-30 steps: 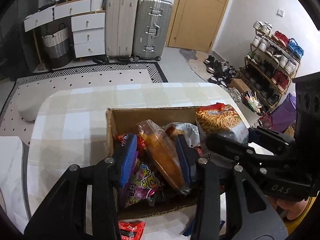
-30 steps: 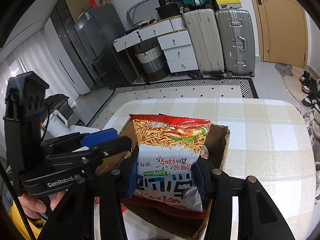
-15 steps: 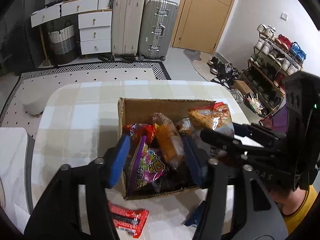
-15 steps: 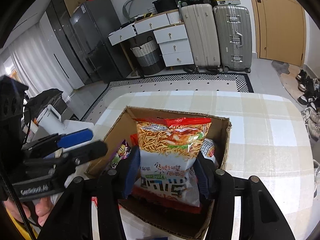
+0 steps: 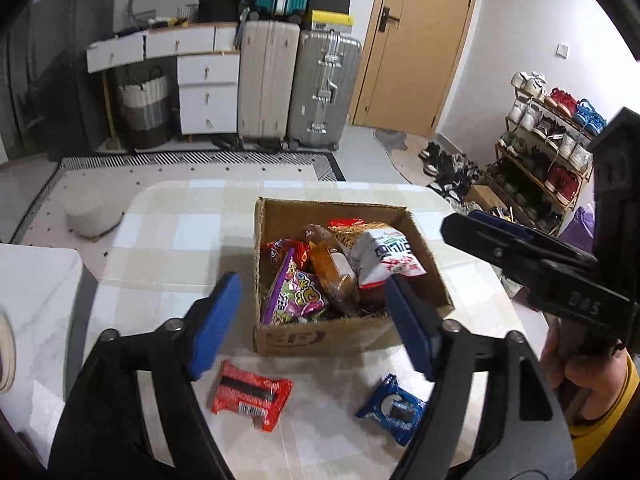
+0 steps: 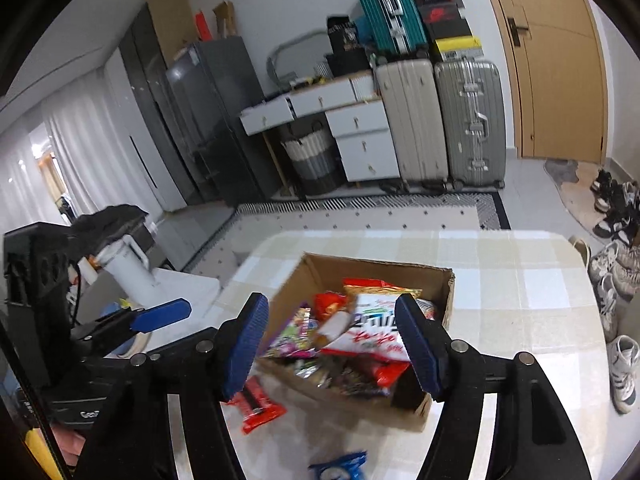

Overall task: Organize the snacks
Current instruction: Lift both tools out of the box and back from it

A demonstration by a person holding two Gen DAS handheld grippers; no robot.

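Cardboard box (image 5: 344, 334) mid-table, both grippers' jaws spread empty above its near rim.

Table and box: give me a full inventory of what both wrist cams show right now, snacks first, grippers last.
cardboard box: 1, brown, middle of table, open top
noodle snack bag: 1, white and red, in box, right side
orange packet: 1, clear orange, in box, centre
candy bag: 1, purple and pink, in box, left front
red wrapper: 1, red and black, on table in front of box
blue cookie pack: 1, blue, on table, right of the red wrapper
table: 1, beige check cloth
suitcases: 2 upright, beige and silver, against far wall
left gripper: open, empty, near box front
right gripper: open, empty, over box
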